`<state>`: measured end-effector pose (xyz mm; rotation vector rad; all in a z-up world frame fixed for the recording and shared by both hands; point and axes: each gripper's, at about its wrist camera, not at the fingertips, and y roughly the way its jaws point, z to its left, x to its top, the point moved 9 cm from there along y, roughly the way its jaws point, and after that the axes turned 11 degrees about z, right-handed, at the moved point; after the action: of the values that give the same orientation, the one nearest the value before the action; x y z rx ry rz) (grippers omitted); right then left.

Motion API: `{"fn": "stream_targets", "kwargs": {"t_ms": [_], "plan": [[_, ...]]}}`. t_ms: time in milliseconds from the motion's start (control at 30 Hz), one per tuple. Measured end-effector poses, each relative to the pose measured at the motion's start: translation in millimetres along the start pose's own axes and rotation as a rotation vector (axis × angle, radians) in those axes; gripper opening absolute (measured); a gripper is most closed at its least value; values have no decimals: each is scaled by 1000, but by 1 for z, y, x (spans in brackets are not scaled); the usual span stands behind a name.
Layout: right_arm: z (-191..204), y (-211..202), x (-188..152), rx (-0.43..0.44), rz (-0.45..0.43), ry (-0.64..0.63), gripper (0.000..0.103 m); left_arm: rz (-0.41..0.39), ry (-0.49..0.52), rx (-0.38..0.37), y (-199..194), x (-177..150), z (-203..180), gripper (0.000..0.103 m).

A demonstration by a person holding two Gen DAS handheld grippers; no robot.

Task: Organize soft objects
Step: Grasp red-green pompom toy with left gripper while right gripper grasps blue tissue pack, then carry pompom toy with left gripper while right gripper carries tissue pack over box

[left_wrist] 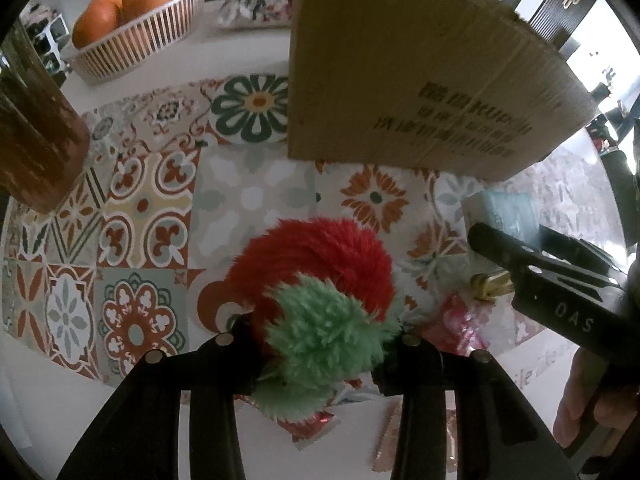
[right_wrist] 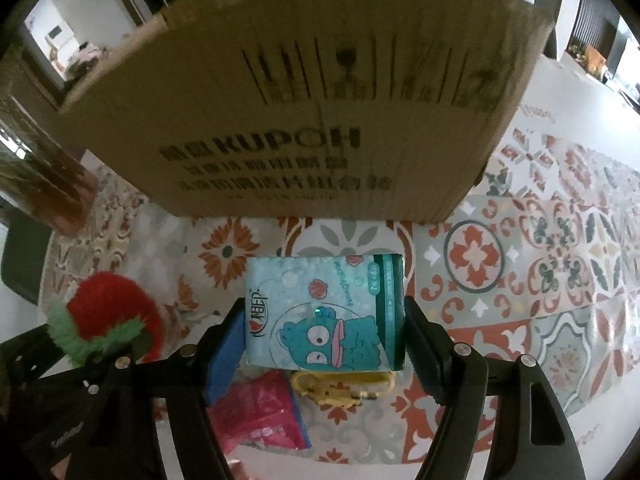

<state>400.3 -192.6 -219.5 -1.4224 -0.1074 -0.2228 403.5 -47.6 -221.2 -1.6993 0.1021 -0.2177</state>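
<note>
My left gripper [left_wrist: 316, 354] is shut on a fluffy red and green plush strawberry [left_wrist: 320, 280], held above the patterned tablecloth; it also shows in the right wrist view [right_wrist: 108, 312]. My right gripper [right_wrist: 324, 340] is shut on a light blue tissue pack [right_wrist: 324, 312] with a cartoon fish; the pack shows partly in the left wrist view [left_wrist: 504, 210]. A large cardboard box [right_wrist: 300, 92] stands just ahead of both grippers, also in the left wrist view [left_wrist: 408, 64].
A pink packet [right_wrist: 260, 412] and a yellow keychain toy [right_wrist: 340, 388] lie on the tablecloth [right_wrist: 540, 272] under the tissue pack. A white basket [left_wrist: 136, 40] with oranges, a floral pouch [left_wrist: 256, 4] and a brown glass container [left_wrist: 36, 132] stand farther back left.
</note>
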Motion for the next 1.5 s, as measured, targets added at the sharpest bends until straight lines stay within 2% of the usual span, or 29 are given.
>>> {"fn": "stream_targets", "kwargs": {"t_ms": [333, 900, 1300, 1500], "plan": [[-2, -58, 2, 5, -93, -18, 74, -101, 21, 6, -47, 0, -5, 40], [9, -137, 7, 0, -278, -44, 74, -278, 83, 30, -122, 5, -37, 40], [14, -186, 16, 7, -389, -74, 74, -398, 121, 52, -169, 10, -51, 40], [18, -203, 24, 6, -427, -90, 74, -439, 126, 40, -187, 19, -56, 40]]}}
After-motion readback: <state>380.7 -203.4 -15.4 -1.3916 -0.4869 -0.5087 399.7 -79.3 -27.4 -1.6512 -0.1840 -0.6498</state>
